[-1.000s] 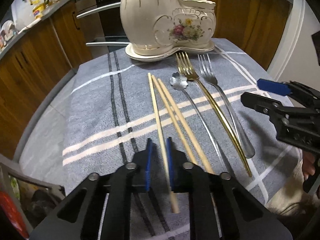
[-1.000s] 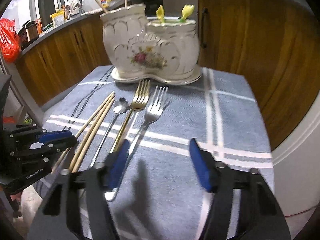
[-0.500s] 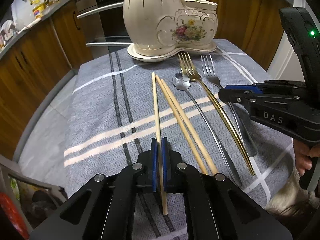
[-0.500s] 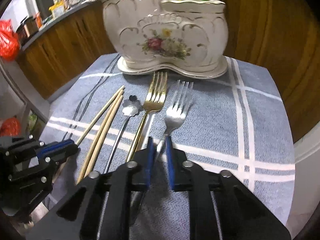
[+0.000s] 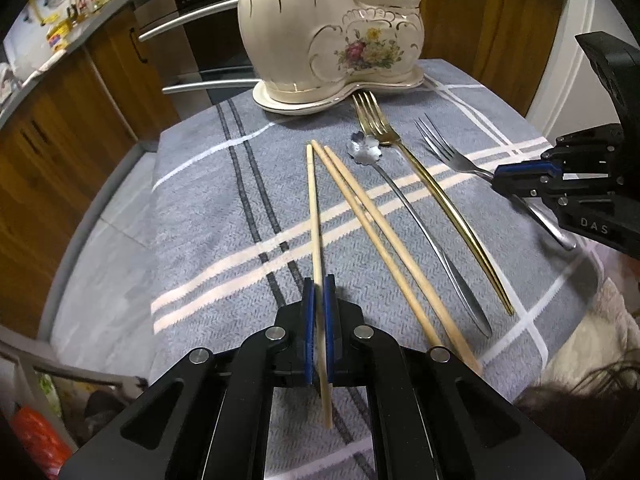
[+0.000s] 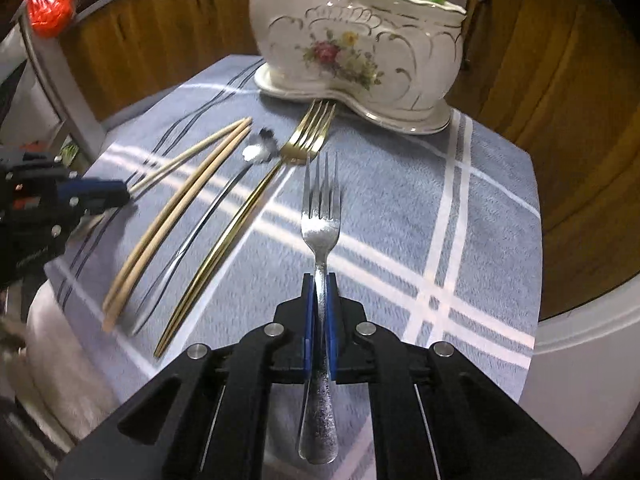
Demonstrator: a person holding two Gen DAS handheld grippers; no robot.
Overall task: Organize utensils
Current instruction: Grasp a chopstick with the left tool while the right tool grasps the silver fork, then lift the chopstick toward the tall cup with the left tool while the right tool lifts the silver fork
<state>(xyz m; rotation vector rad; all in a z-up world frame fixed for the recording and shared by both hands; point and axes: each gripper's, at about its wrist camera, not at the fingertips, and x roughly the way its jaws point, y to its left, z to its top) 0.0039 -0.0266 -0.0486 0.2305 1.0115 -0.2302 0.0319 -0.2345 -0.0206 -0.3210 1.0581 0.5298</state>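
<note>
Right gripper (image 6: 318, 312) has just snapped closed on the silver fork (image 6: 320, 220), centre frame, while the left gripper (image 5: 319, 320) pinches a chopstick (image 5: 314, 216) — both ready for the ceramic holder (image 6: 360, 40) up top.

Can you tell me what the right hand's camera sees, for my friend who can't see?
The right gripper pinches a silver fork above a grey striped cloth. A gold fork, chopsticks and flowered holder sit beyond.

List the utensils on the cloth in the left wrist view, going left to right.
Single chopstick in the left gripper → pair of chopsticks → silver spoon → gold fork → silver fork in the right gripper.
</note>
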